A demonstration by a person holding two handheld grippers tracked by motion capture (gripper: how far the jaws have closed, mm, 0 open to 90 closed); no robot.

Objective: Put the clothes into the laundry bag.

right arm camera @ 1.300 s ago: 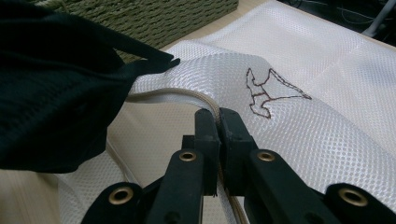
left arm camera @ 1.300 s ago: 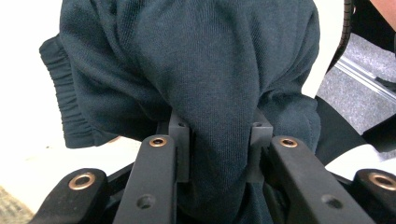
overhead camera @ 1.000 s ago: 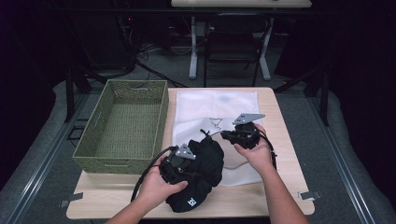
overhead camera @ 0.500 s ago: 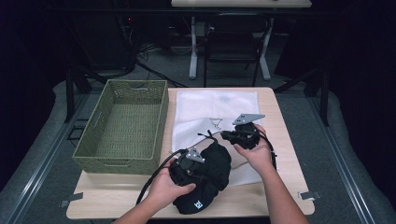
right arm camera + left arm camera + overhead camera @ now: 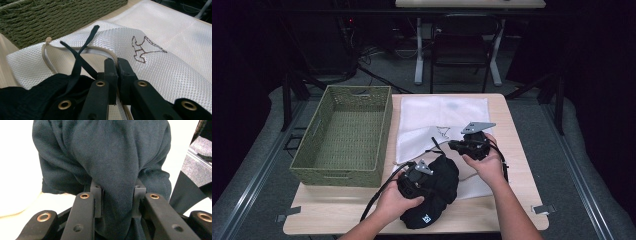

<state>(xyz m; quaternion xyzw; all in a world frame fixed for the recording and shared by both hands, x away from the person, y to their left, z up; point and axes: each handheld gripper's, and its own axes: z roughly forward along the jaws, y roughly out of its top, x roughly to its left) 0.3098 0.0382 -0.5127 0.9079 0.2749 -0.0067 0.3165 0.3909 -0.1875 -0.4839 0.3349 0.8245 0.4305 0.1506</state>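
Note:
A black garment [image 5: 437,200] lies bunched at the table's front centre, its upper end at the mouth of a white mesh bag [image 5: 437,115]. My left gripper [image 5: 428,179] presses down on the garment, shut on a thick fold of the dark cloth [image 5: 107,150] that sits between its pads [image 5: 98,197]. My right gripper [image 5: 453,146] is shut on the mesh bag's [image 5: 162,67] beige zipper edge [image 5: 75,47] and lifts it. Two black drawstrings [image 5: 80,52] of the garment cross just in front of the right gripper [image 5: 117,65].
A green woven basket [image 5: 344,135] stands on the left half of the table, close to the bag's left edge; its wall [image 5: 50,12] rises beyond the bag. A chair and table legs stand on the dark floor beyond the far edge.
My left gripper has moved right and down with the garment fold in it, closer to the bag's mouth. The right gripper has kept still on the bag's edge.

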